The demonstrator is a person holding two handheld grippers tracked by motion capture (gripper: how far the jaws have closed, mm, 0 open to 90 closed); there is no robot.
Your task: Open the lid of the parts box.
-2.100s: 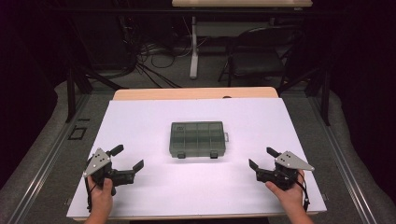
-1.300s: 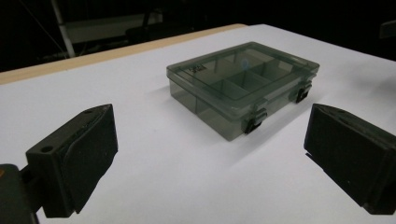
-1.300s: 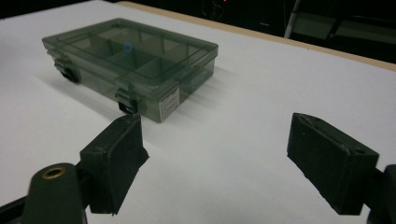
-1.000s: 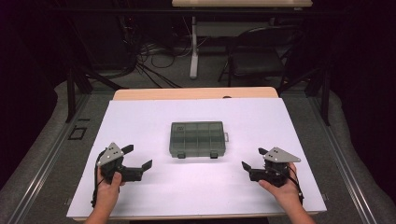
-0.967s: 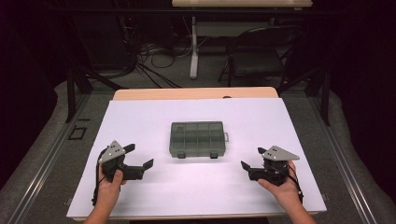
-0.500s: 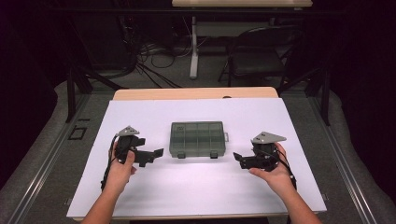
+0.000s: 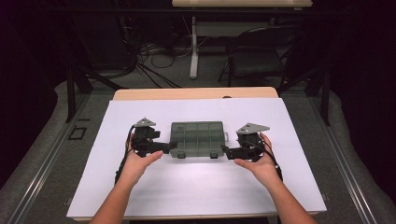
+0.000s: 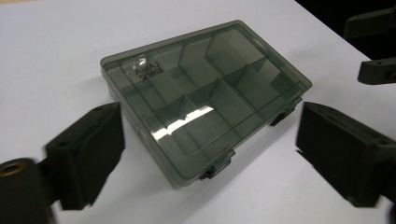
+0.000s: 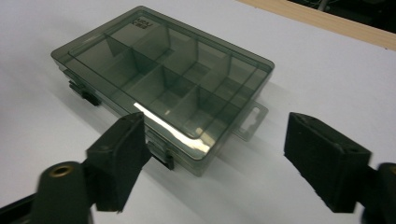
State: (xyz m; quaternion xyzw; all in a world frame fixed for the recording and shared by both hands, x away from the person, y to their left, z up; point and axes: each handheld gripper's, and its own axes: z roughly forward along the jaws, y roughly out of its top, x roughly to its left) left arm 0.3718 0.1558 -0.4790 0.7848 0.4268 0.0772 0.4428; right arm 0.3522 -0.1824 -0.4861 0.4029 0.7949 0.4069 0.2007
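Smoky plastic box (image 7: 198, 139) shut, seemingly empty, claws (image 7: 172, 146) (image 7: 224, 150) flanking, spread

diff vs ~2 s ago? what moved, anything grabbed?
Both grippers moved forward and inward from the near corners of the white sheet. The left gripper now sits at the left end of the compartment box, the right gripper at its right end. Both have open jaws and nothing has been grabbed. The box stayed where it was, lid closed.

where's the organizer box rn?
High view: the organizer box lies closed at the middle of the white sheet, between the left gripper and the right gripper, both open at its near corners.
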